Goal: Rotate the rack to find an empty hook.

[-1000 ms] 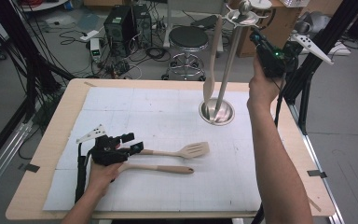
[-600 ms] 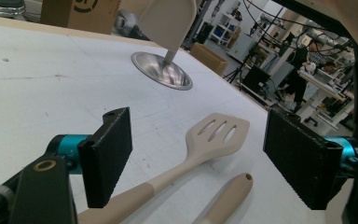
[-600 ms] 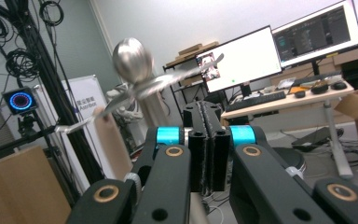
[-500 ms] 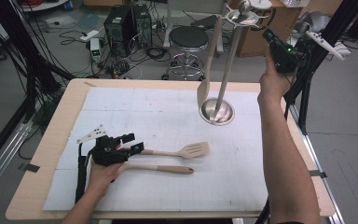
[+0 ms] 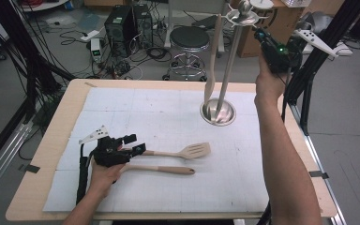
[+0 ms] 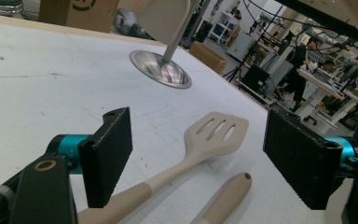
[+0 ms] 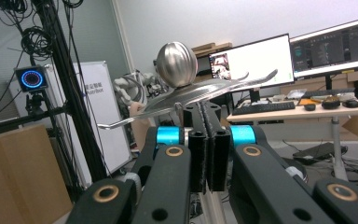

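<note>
Straddling, not pressing, with black pads (image 6: pixel 107 154) of the left gripper (image 6: pixel 204 156) spread wide: the handle of the beige slotted silicone spatula (image 6: pixel 216 133), lying flat on the white mat at 7 o'clock from the tall steel hook stand (image 5: pixel 228 61). Closing off-centre risks catching the beige round-ended utensil handle (image 6: pixel 226 191) just beside it, or rolling the smooth handle aside. Clamped shut on nothing at the stand's crown, the right gripper (image 7: pixel 208 112); bumping there risks rocking the stand.

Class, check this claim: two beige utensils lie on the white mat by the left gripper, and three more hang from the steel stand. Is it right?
Not quite. The high view shows one beige utensil hanging from the steel stand, not three. Two, a slotted spatula and a second utensil, do lie by the left gripper.
</note>
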The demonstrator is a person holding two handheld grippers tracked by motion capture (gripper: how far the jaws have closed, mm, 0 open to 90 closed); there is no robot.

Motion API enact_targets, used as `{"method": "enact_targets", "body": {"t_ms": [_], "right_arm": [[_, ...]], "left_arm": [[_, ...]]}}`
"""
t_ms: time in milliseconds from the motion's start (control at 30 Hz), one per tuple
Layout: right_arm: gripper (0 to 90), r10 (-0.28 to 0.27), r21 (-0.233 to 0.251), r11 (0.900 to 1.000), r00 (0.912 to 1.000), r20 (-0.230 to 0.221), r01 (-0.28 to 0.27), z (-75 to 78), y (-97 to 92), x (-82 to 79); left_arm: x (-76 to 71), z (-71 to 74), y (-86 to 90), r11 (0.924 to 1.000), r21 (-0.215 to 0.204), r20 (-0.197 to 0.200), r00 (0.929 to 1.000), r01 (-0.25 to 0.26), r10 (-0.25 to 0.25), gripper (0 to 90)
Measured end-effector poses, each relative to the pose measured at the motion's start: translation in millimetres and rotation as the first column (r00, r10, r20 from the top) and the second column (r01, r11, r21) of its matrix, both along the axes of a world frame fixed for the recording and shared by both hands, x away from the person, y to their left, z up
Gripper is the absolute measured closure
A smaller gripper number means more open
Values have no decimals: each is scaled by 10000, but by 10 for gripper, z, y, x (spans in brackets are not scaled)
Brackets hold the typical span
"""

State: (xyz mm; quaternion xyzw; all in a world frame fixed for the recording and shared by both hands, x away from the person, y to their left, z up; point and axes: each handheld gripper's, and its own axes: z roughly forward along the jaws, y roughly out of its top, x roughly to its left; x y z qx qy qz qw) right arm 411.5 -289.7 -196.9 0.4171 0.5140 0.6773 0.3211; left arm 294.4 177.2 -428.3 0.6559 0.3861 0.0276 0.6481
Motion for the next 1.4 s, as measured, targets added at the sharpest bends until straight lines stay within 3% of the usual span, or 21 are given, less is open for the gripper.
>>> {"method": "enact_targets", "body": {"t_ms": [467,1233,1400], "right_arm": [[900,336,-199,9993,9990,311,-330,31,170,-63],[900,748,-239,9970,9964,390,-739,39,379,-62],[900,720,-564,9960,9961,502,-692,46,446,-62]], "left_arm": [[4,-2,-20,10000,60,-22,10000,42,-42,246],[7,-6,-20,10000,69,-34,10000,68,-68,246],[5,-4,-19,10000,45,-43,10000,53,-53,246]]}}
